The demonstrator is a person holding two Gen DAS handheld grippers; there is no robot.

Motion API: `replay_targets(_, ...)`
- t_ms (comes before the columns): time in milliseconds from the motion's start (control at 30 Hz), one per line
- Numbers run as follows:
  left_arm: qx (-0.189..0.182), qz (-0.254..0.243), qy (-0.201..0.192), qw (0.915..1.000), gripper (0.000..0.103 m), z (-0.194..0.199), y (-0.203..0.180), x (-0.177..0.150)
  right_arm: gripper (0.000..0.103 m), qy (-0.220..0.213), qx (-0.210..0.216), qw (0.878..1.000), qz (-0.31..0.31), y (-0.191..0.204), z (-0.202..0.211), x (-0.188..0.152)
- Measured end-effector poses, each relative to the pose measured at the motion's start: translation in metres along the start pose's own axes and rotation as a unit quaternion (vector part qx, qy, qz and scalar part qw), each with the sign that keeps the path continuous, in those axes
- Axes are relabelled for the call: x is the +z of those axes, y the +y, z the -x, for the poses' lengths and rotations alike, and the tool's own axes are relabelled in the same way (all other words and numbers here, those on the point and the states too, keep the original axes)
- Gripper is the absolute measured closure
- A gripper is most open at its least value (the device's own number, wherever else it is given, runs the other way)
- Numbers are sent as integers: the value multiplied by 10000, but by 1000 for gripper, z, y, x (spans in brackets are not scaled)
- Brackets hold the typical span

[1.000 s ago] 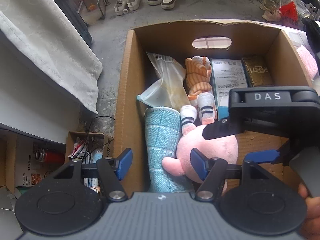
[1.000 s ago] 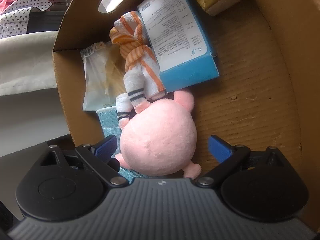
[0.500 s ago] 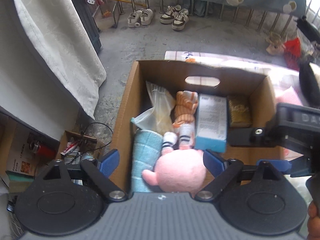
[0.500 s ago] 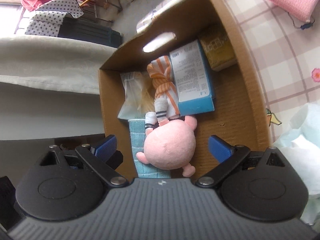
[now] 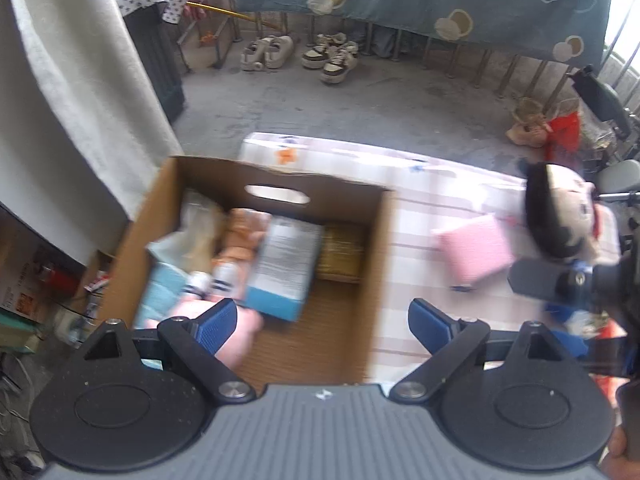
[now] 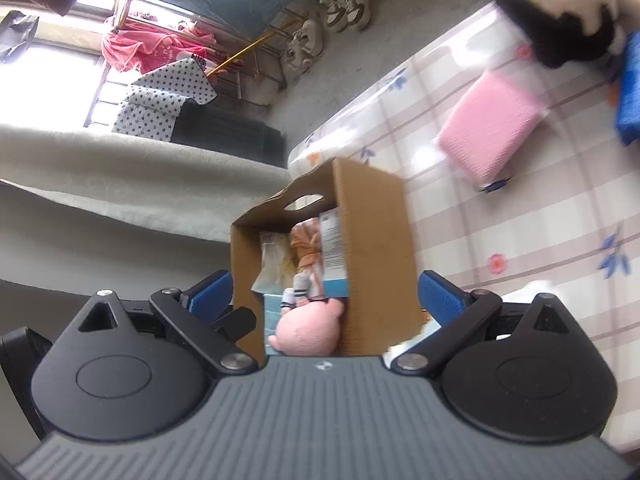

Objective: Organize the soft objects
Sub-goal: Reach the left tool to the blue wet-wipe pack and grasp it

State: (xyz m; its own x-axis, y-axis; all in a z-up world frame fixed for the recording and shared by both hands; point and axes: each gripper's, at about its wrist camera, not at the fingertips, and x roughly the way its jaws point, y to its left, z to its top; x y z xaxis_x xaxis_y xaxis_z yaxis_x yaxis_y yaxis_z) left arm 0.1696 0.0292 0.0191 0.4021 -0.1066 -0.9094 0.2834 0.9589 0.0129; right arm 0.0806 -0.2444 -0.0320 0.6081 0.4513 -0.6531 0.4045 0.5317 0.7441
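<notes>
One cardboard box point(image 5: 376, 248) on checked tablecloth point(image 5: 460, 196); inside, one pink plush point(image 6: 306, 330), one striped doll point(image 6: 306, 258). Outside, right: one pink pouch point(image 5: 474, 250), one black-haired doll point(image 5: 554, 218). Left gripper point(image 5: 322, 322), right gripper point(image 6: 324, 294) both wide open, empty; now higher, further back than 0.5 s ago.

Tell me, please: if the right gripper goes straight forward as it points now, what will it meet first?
Probably the cardboard box. The open right gripper points at its near side wall and open top, with the pink plush just inside. Depth is unclear, so wall or plush could be first.
</notes>
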Motion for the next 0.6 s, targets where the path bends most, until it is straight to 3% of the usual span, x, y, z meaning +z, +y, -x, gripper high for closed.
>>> replay_targets(200,-475,17,71,9988,9,9,-117,-3,4,-230,-543,9981,-152,-97,102,47)
replay_targets(333,-777,-117,111,9968,9,3,-196,-8,4,-390,-895,9949,-233,-156,149,86)
replay_targets(467,-945,-390,422,9939,9,-23,-268,-15,4,-236,-1193,9924,-192,-205,160,127)
replay_targets(600,-742,-697,559,9932,9,-58,-321,-25,4,44,-1242,9921,-172,-237,138,165)
